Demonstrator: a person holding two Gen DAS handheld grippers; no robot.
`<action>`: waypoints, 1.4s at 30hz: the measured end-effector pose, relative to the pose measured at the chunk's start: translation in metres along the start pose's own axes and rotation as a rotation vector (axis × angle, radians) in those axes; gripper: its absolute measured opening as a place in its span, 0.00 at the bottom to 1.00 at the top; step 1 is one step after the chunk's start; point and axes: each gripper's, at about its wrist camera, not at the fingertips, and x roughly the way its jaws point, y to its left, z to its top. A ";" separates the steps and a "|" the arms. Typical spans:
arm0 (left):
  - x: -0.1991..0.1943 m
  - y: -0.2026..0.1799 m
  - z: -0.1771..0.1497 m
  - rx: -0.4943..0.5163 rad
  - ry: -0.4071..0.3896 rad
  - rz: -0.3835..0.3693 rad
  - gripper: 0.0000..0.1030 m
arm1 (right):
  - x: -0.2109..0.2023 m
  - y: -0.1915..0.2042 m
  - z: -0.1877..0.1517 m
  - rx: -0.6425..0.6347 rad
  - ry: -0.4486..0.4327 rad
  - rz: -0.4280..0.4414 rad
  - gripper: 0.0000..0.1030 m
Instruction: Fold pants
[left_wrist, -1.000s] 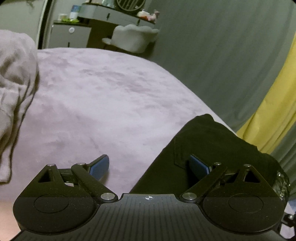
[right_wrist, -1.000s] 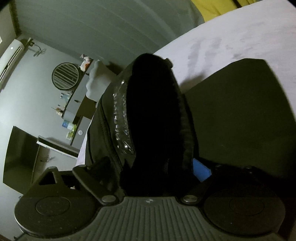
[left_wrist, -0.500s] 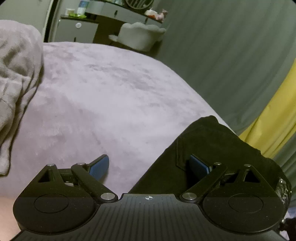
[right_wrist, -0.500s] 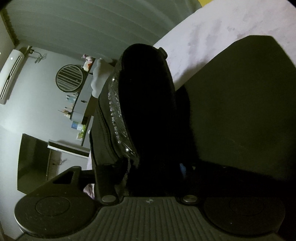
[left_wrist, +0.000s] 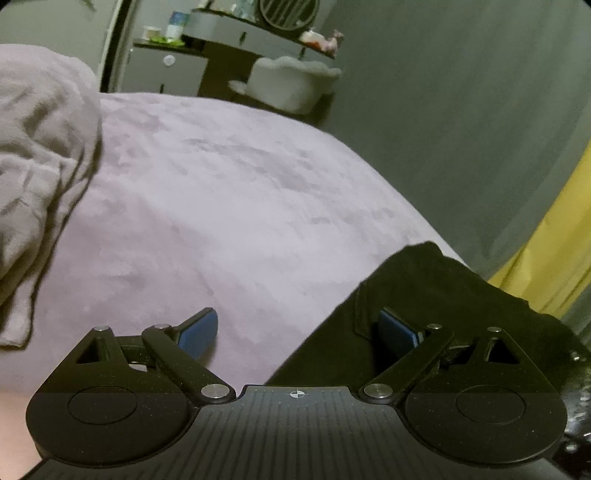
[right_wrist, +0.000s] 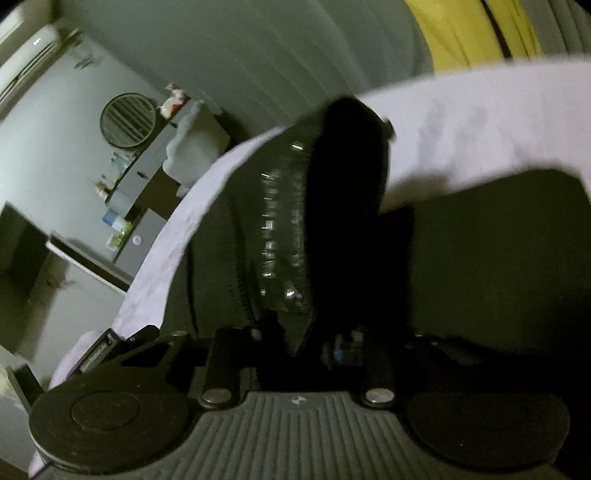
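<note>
**Black pants on lilac bed, one gripper wide, one closing on fabric**

Left wrist view, left to right. Crumpled pale mauve blanket: heaped well to the left of the jaws, on the bed. Plush lilac bed cover: fills the ground ahead of and under the jaws. Left gripper, black with blue pads: jaws stand wide apart, holding nothing; left blue pad over bare cover, right pad over black cloth. Black fabric pants: lie flat on the cover, ahead of and under the right jaw, edge running in between the jaws. Grey pleated curtain and yellow curtain: beyond the bed, right of the jaws.

Right wrist view, left to right. Grey dresser with round mirror: far left, beyond the bed. Right gripper, black: jaws narrow and closing, with a raised fold of the pants between them; studded band on the fold, ahead of the left jaw. The rest of the pants lies flat to the right of the jaws. Frame blurred.
</note>
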 end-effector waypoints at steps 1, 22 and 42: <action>-0.002 0.002 0.001 -0.011 -0.016 0.004 0.94 | -0.006 0.005 0.000 -0.008 -0.015 0.005 0.23; 0.012 -0.007 -0.001 0.085 0.062 0.024 0.94 | -0.133 -0.054 0.000 0.146 -0.218 -0.185 0.53; 0.011 -0.012 -0.007 0.108 0.117 0.024 0.94 | -0.088 -0.080 -0.007 0.196 -0.021 -0.008 0.44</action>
